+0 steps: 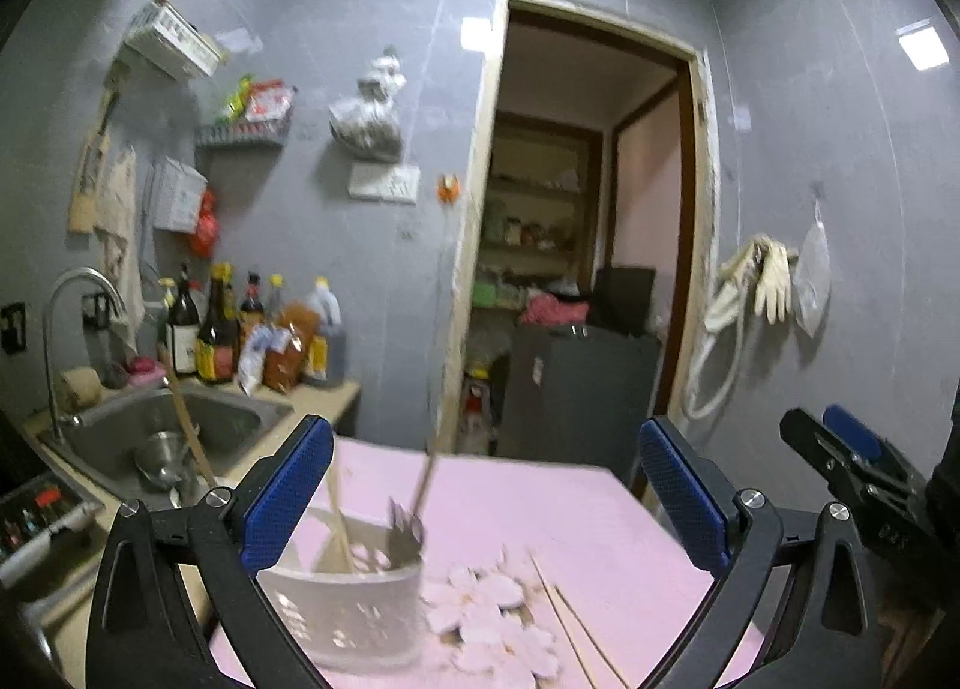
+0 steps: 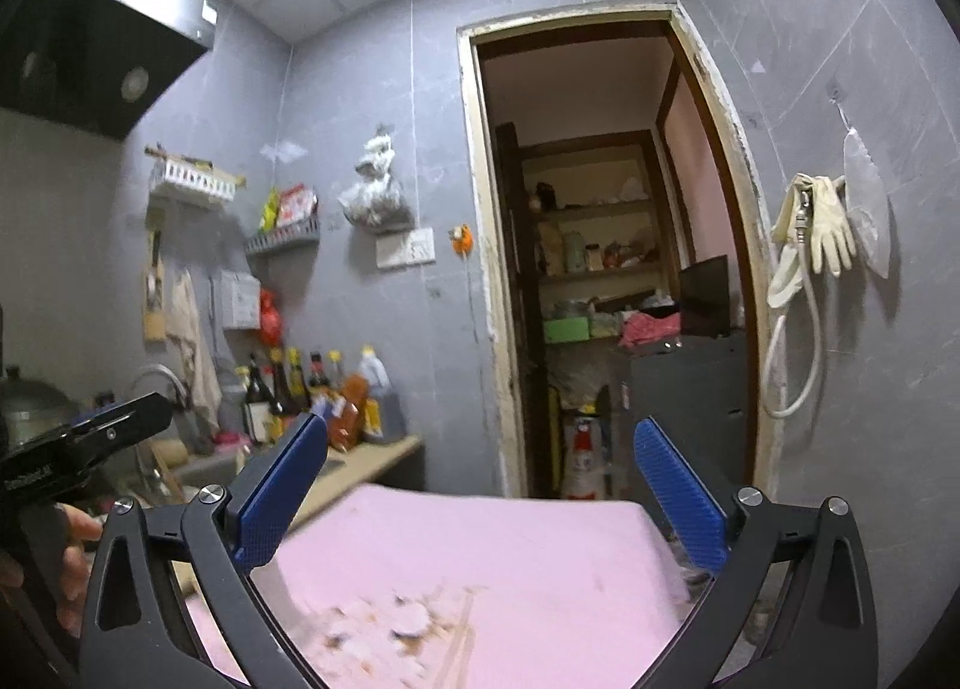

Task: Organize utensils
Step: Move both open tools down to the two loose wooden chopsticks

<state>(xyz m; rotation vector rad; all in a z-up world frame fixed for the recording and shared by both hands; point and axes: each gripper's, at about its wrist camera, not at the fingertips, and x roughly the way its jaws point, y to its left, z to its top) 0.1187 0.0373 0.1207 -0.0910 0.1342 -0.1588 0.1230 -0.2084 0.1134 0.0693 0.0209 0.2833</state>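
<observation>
Both the left gripper (image 1: 486, 494) and the right gripper (image 2: 480, 494) stand with blue-padded jaws spread wide and nothing between them. Just below and ahead of the left gripper's jaws sits the white perforated plastic utensil holder (image 1: 360, 611) on the pink table (image 1: 570, 509), already holding a wooden-handled metal fork (image 1: 408, 527) and pale chopsticks (image 1: 339, 527). A loose pair of wooden chopsticks (image 1: 576, 629) lies low between those jaws, right of the holder; it looks like a moment between placements, so next one gripper must dip and close on that pair.
</observation>
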